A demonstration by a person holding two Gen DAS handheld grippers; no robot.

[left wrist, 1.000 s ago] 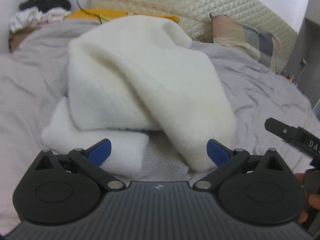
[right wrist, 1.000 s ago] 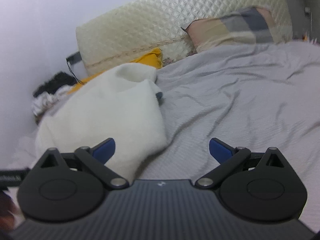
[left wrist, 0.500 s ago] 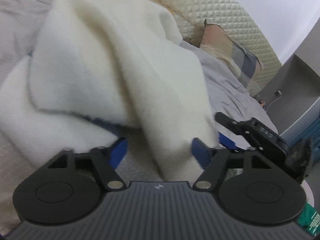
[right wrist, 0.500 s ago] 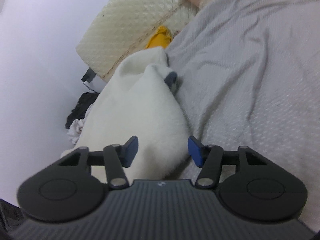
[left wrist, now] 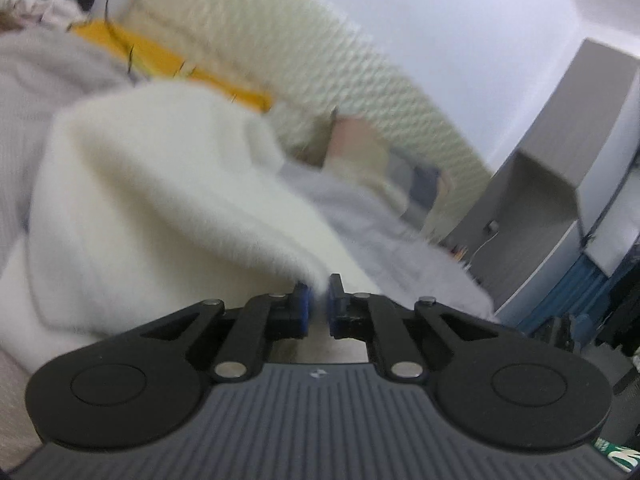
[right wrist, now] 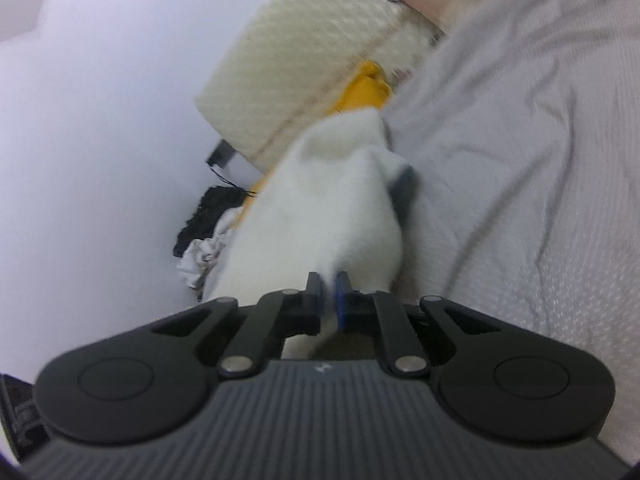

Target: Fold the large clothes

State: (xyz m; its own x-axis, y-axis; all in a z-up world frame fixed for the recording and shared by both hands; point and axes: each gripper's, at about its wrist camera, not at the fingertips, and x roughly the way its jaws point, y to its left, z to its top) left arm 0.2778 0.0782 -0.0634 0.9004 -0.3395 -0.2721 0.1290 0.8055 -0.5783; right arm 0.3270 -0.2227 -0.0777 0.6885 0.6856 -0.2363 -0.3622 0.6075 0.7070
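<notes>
A thick white fleece garment (left wrist: 160, 200) lies bunched on a grey bed sheet (left wrist: 380, 216). My left gripper (left wrist: 318, 286) is shut on the near edge of the fleece, which runs up and left from its blue pads. In the right wrist view the same white fleece garment (right wrist: 328, 208) stretches away toward the headboard, a dark lining showing at its right side. My right gripper (right wrist: 329, 280) is shut on a pinch of its near edge. Both views are blurred by motion.
A cream quilted headboard (left wrist: 320, 64) stands behind the bed, with a yellow cloth (left wrist: 160, 56) and a checked pillow (left wrist: 372, 160) against it. A pile of dark and white clothes (right wrist: 208, 232) lies at the far left. A grey cabinet (left wrist: 560, 168) stands to the right of the bed.
Both grippers went from wide open to shut, each closing on the near edge of the white fleece. Both cameras tilted and rolled as the fleece edge came up off the sheet.
</notes>
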